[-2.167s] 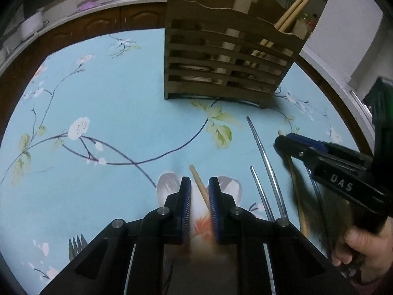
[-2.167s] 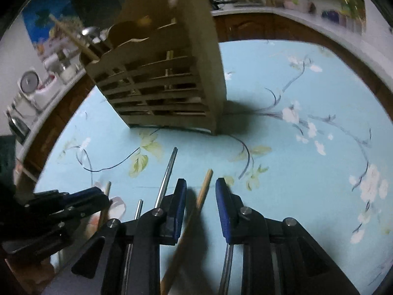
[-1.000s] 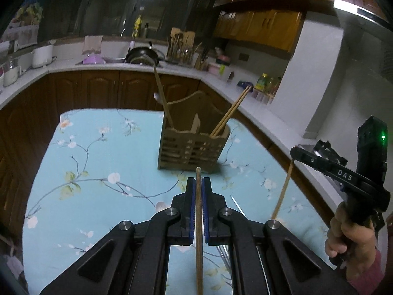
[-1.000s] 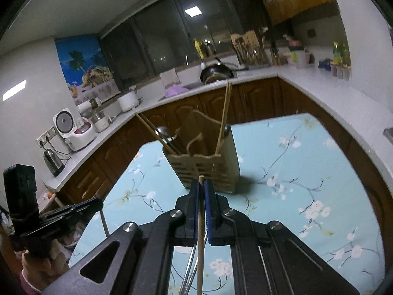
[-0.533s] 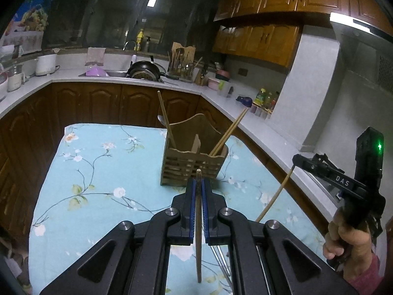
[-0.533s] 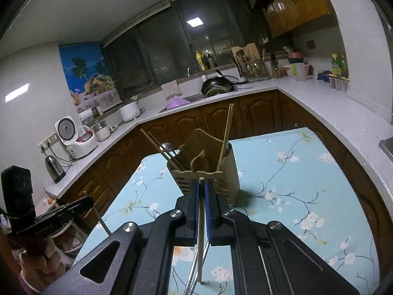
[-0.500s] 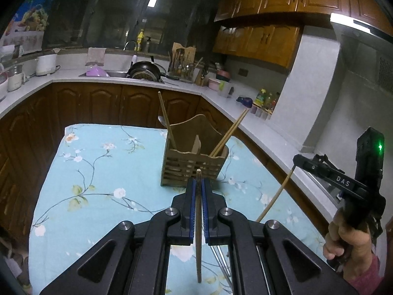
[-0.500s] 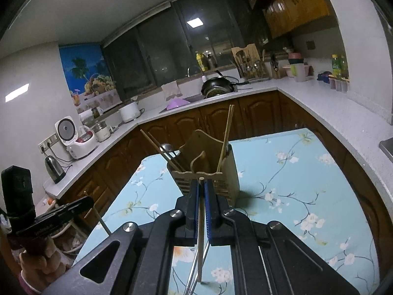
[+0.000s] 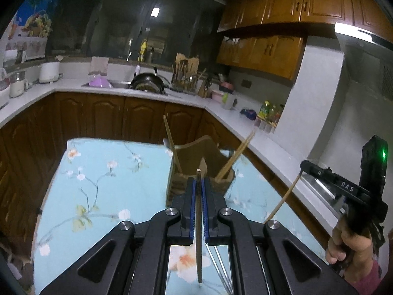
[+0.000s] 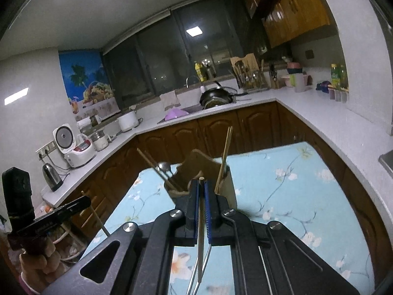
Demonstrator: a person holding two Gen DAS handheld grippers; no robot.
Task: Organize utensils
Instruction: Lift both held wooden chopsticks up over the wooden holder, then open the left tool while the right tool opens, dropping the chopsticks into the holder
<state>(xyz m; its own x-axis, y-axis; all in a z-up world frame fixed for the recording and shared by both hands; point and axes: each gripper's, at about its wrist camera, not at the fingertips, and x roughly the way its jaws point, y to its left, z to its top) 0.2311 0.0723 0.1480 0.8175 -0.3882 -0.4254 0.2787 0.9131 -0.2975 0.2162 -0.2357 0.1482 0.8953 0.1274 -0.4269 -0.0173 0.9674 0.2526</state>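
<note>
Two slim round wooden chopsticks are riding up off the table: your left gripper (image 9: 198,187) is pinching one chopstick (image 9: 198,223), your right gripper (image 10: 201,188) is clamping the other chopstick (image 10: 201,231). Both are hanging above the floral tablecloth (image 9: 98,186), near the slatted wooden holder (image 10: 196,172).

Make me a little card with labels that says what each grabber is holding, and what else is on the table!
left gripper: shut on a wooden chopstick
right gripper: shut on another wooden chopstick
holder: wooden utensil holder stands on the table, chopsticks and a spoon in it
table cover: blue flowered cloth
left to sort: metal utensils lying on the cloth
</note>
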